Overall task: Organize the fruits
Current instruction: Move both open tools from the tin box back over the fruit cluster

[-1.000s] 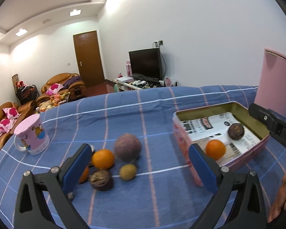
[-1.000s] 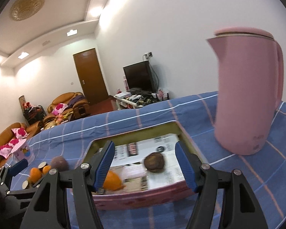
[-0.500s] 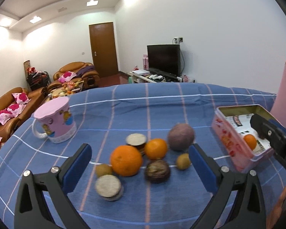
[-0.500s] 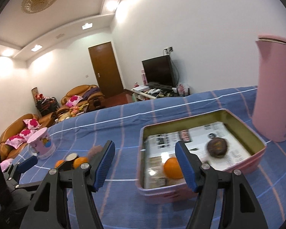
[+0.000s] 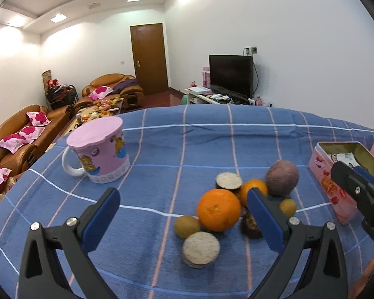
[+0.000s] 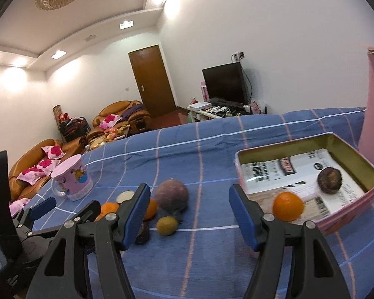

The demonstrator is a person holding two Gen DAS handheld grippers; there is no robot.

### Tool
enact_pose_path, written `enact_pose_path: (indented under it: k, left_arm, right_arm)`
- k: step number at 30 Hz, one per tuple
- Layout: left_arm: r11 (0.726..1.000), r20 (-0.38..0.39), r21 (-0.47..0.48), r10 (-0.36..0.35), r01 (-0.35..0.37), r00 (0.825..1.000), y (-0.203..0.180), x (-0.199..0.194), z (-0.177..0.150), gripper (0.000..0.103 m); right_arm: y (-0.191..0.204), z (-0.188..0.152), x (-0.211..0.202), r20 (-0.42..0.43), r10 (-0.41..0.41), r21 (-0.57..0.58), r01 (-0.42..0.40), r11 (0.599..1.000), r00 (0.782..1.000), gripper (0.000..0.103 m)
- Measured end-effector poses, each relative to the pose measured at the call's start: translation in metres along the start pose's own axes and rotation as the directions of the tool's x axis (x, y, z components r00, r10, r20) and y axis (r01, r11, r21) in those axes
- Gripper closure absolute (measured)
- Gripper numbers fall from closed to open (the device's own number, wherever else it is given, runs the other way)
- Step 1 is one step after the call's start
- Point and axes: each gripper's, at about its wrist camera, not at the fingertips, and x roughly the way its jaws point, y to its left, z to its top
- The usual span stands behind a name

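Both your grippers, left [image 5: 182,221] & right [image 6: 188,214], gape wide w/ nothing held, aimed at the loose fruit pile [image 5: 233,206] on the blue cloth, prob. to grab the next for the tin [image 6: 361,160], already holding an orange [image 6: 288,205] & one dark fruit [image 6: 329,180]

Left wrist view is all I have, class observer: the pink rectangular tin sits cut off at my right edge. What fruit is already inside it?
Observer: One round orange fruit lies near the pink rectangular tin's near wall.
Operator: Anything else?
Observer: A dark brown wrinkled fruit rests toward its far right side.
Operator: What lines the bottom?
Observer: Printed white paper.
Operator: Is the right tool holding anything?
Observer: No, it is open and empty.
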Motion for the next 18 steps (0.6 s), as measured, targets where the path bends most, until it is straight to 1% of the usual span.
enact_pose_path:
  k: [5,9,18]
  left_arm:
    - [1.0,0.001,0.007,0.015,-0.015,1.0,0.003,0.0005,-0.0005,0.0]
    - [1.0,-0.011,0.002,0.016,-0.016,1.0,0.007,0.0029,-0.0003,0.0]
    - [0.999,-0.022,0.013,0.032,-0.031,0.999,0.0064,0.0053,0.0005,0.0]
  right_arm:
    - [0.0081,-0.0023,0.0032,-0.012,0.015,-0.009,-0.015,1.0,1.0,0.036]
    - [0.0067,-0.0033,0.0018,-0.014,0.024,-0.009,-0.024,1.0,1.0,0.036]
    - [0.0055,-0.0056,0.0044,-0.054,0.041,-0.019,-0.042,0.999,0.998,0.036]
